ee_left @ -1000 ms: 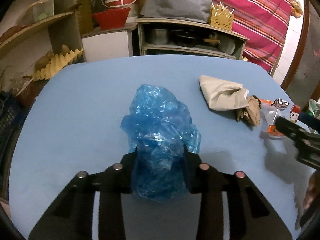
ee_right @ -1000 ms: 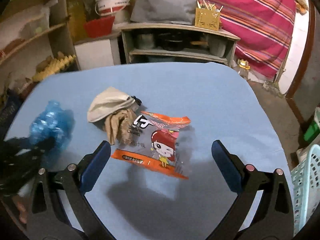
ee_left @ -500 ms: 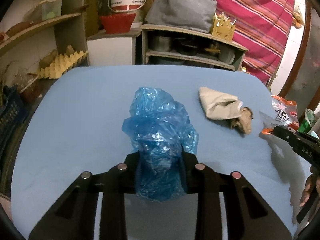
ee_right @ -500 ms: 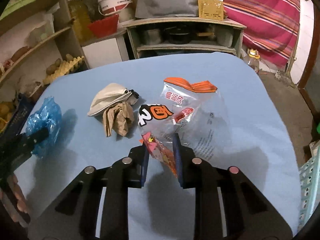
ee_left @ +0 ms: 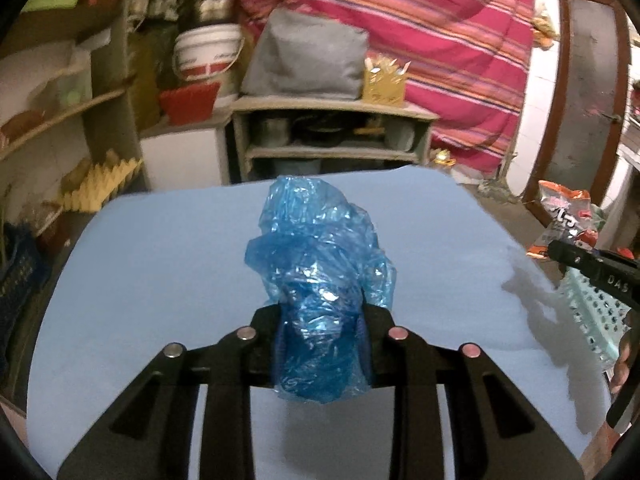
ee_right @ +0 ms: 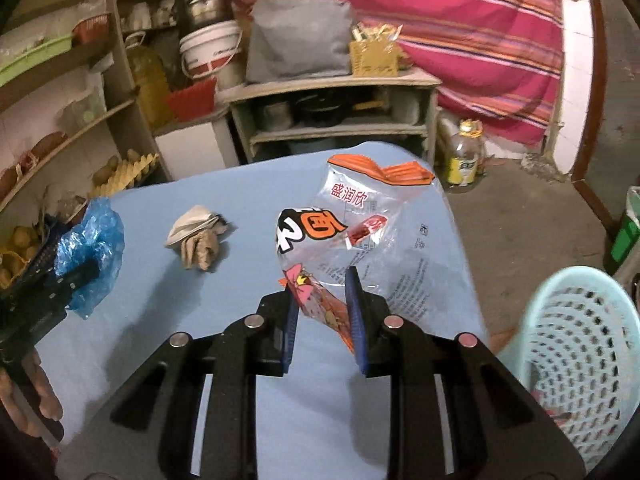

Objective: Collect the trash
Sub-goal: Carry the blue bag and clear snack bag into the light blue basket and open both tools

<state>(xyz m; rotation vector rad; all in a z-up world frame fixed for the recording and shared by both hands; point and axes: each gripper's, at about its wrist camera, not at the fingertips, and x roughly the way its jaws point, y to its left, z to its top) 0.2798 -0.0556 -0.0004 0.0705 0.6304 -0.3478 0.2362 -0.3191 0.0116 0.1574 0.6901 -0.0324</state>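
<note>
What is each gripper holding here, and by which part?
Left gripper pinches the crumpled blue plastic bag near its lower end. Right gripper clamps the clear orange-edged snack wrapper by its lower corner.

Black hand-held gripper (ee_right: 322, 312), blue pads (ee_right: 354, 308), silver round screws, angular open-framed linkage arms

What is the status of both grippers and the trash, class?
Left gripper shut on blue plastic bag. Right gripper shut on snack wrapper. Crumpled paper on table. Basket at right, unobstructed.
</note>
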